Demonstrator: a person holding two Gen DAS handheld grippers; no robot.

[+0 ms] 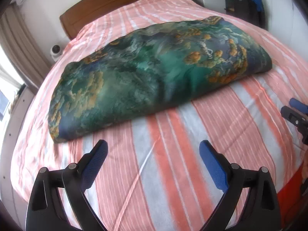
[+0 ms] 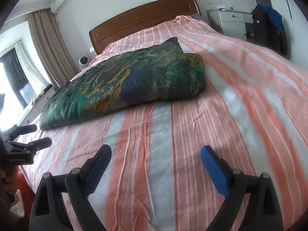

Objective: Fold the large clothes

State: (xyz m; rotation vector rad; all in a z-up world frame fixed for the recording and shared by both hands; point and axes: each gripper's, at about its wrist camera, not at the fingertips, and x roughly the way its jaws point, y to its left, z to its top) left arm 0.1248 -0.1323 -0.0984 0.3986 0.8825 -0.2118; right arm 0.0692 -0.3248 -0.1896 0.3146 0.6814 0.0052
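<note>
A large green, blue and orange patterned cloth (image 1: 150, 71) lies folded in a long thick band across the middle of the bed; it also shows in the right wrist view (image 2: 127, 84). My left gripper (image 1: 153, 146) is open and empty, above the bedspread a little short of the cloth's near edge. My right gripper (image 2: 156, 152) is open and empty, also above the bedspread short of the cloth. The right gripper shows at the right edge of the left wrist view (image 1: 297, 113), and the left gripper at the left edge of the right wrist view (image 2: 28, 136).
The bed is covered by a pink and white striped bedspread (image 1: 173, 154) with a wooden headboard (image 2: 142, 17) at the far end. A white dresser (image 2: 231, 23) and hanging dark clothes (image 2: 269, 25) stand at the far right. Curtains and a window (image 2: 23, 71) are on the left.
</note>
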